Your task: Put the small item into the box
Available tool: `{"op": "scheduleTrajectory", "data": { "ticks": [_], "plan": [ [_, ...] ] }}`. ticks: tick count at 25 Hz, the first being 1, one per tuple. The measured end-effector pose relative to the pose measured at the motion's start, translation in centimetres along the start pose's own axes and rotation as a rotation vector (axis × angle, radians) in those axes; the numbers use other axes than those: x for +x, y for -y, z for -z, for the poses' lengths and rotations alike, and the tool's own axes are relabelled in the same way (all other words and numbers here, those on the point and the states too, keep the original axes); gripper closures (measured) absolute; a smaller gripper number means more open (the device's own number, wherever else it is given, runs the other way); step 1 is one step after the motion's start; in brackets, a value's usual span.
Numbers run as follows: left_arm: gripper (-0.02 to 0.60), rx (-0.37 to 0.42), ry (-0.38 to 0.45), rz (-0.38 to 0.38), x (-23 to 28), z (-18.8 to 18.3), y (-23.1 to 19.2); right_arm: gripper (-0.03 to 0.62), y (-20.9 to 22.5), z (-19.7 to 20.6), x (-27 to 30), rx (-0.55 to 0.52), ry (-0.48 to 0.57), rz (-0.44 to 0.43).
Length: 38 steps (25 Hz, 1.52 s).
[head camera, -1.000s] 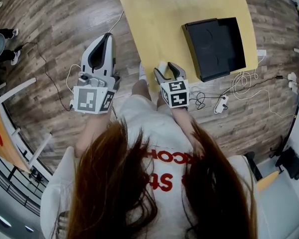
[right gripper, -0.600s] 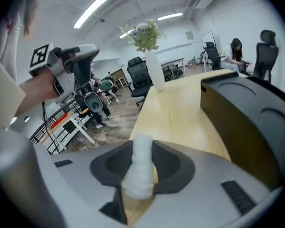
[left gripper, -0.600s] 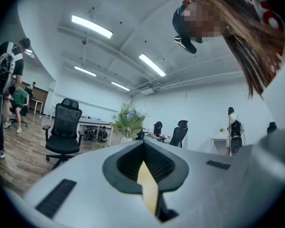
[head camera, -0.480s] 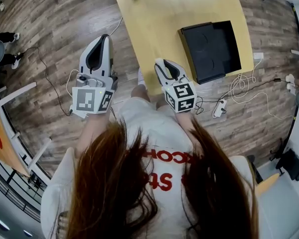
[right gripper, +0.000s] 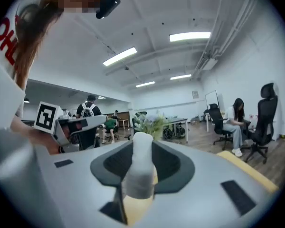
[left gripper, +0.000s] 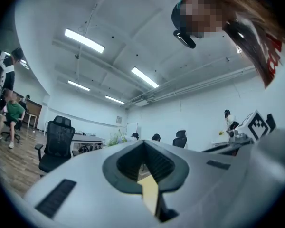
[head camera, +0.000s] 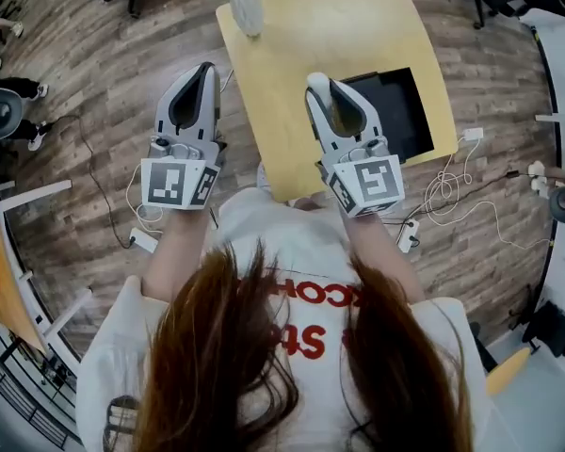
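Yellow table (head camera: 292, 55) below, black box (head camera: 400, 111) sitting open-topped on its right side. Left gripper (head camera: 203, 69) held over floor just left of the table, jaws closed together. Right gripper (head camera: 325, 85) above the table at the box's left edge, clamped on small white item (right gripper: 138, 170), upright between the pads.

One top-down cam, two low forward cams.
Head view looks steeply down onto bench (head camera: 292, 92); left gripper view and right gripper view sit close behind own jaws, facing out across room; all three share potted plant (head camera: 247, 3).
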<state>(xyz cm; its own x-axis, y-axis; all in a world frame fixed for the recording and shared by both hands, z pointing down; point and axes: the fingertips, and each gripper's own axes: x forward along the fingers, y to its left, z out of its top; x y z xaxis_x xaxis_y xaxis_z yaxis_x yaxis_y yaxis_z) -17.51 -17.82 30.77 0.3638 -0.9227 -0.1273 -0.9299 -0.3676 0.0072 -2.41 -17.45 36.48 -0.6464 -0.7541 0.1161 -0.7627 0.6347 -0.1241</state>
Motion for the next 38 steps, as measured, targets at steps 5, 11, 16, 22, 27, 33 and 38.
{"op": "scheduleTrajectory", "data": {
  "ticks": [5,11,16,22,27,33,38],
  "plan": [
    [0.583,0.038,0.052,-0.014,0.9,-2.2,-0.2,0.473,1.2,-5.6,-0.8,-0.073,0.135,0.032],
    [0.584,0.039,0.047,0.021,2.4,-2.1,0.7,0.473,3.9,-7.5,-3.3,-0.086,0.181,0.131],
    [0.583,0.011,0.039,0.116,5.0,-1.4,3.9,0.473,7.1,-7.8,-7.3,-0.09,0.178,0.26],
    [0.584,-0.023,0.037,0.254,8.2,-0.4,9.7,0.473,10.6,-7.3,-13.1,-0.082,0.163,0.417],
    [0.584,-0.039,-0.002,0.324,9.0,1.8,13.3,0.472,14.0,-1.9,-15.5,-0.053,0.024,0.483],
    [0.584,-0.045,-0.089,0.319,8.3,5.6,14.5,0.471,18.0,8.4,-15.2,-0.063,-0.241,0.473],
    [0.583,-0.032,-0.155,0.28,7.0,7.6,13.4,0.464,19.9,15.8,-13.4,-0.027,-0.422,0.412]
  ]
}}
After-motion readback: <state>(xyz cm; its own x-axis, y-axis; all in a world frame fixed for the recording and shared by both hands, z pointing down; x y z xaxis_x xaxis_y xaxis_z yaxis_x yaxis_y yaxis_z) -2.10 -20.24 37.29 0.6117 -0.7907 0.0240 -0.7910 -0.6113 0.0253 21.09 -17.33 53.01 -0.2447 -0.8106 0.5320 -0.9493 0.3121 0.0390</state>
